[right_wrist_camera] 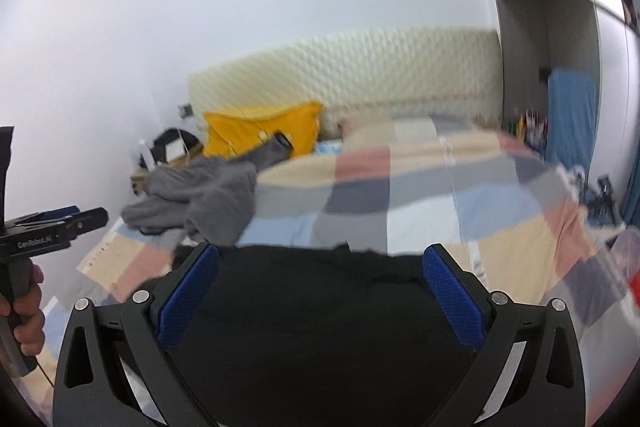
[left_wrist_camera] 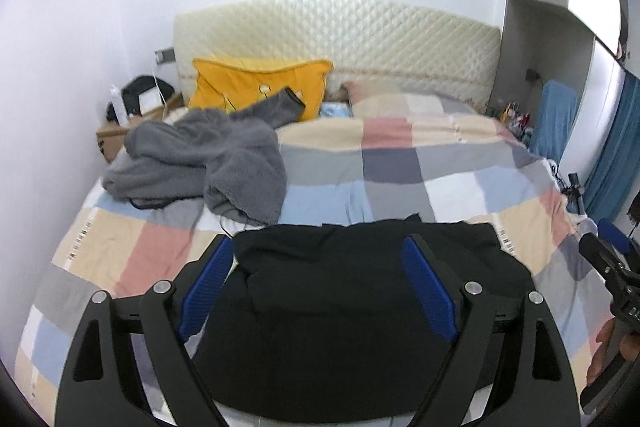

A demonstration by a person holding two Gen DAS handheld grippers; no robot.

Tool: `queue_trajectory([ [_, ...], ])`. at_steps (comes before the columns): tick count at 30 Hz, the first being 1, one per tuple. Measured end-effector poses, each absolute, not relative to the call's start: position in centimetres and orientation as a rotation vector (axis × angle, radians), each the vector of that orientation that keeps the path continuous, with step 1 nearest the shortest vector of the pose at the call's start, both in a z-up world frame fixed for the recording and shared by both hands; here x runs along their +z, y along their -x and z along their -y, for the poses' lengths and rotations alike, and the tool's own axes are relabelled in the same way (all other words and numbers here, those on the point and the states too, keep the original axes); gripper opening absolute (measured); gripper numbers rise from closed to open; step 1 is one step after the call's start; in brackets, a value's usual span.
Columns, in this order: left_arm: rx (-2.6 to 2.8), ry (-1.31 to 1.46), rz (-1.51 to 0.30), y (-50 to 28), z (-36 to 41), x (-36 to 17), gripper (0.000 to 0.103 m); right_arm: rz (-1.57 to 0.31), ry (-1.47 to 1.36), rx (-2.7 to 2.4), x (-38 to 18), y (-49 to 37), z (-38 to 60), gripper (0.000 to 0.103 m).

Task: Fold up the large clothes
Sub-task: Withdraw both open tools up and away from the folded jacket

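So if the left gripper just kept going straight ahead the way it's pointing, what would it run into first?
Most likely the black garment, which lies on the checked bedspread between the open fingers of the left gripper. Further along are the bedspread and the quilted headboard. Depth is hard to judge through the fisheye.

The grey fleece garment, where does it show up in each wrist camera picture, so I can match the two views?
Left wrist view: the grey fleece garment lies crumpled left of centre on the checked bedspread, beyond the black garment.
Right wrist view: it sits at middle left, blurred, on the bed's left side.
Shared landmark: the yellow pillow against the headboard, just behind it in both.
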State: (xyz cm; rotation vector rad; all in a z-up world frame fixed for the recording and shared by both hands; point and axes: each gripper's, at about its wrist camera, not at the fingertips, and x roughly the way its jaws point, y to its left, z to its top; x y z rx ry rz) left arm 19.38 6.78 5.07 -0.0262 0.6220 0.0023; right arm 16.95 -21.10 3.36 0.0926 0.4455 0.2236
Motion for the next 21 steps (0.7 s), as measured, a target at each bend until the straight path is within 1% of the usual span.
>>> queue_trajectory([
  [1,0.01,0.024,-0.601,-18.2,-6.7,6.0,0.089,-0.421,-0.084,0.232,4.8,-15.7,20.8,0.103],
  [3,0.001,0.022,-0.567,-16.1,-6.4,7.7,0.096,-0.383,-0.068,0.251,6.9,-13.6,20.2,0.103],
  [4,-0.005,0.023,-0.553,-15.3,-6.3,8.3,0.102,-0.36,-0.062,0.259,8.1,-12.3,19.9,0.103],
  [7,-0.055,0.019,-0.493,-11.6,-5.7,10.7,0.103,-0.303,-0.059,0.273,10.3,-9.1,19.4,0.103],
  [10,-0.098,0.022,-0.461,-9.2,-5.3,11.8,0.103,-0.261,-0.053,0.282,11.5,-6.1,18.8,0.103],
  [21,-0.175,0.012,-0.339,-1.0,-4.5,12.9,0.103,-0.196,-0.055,0.306,11.3,0.7,18.1,0.103],
])
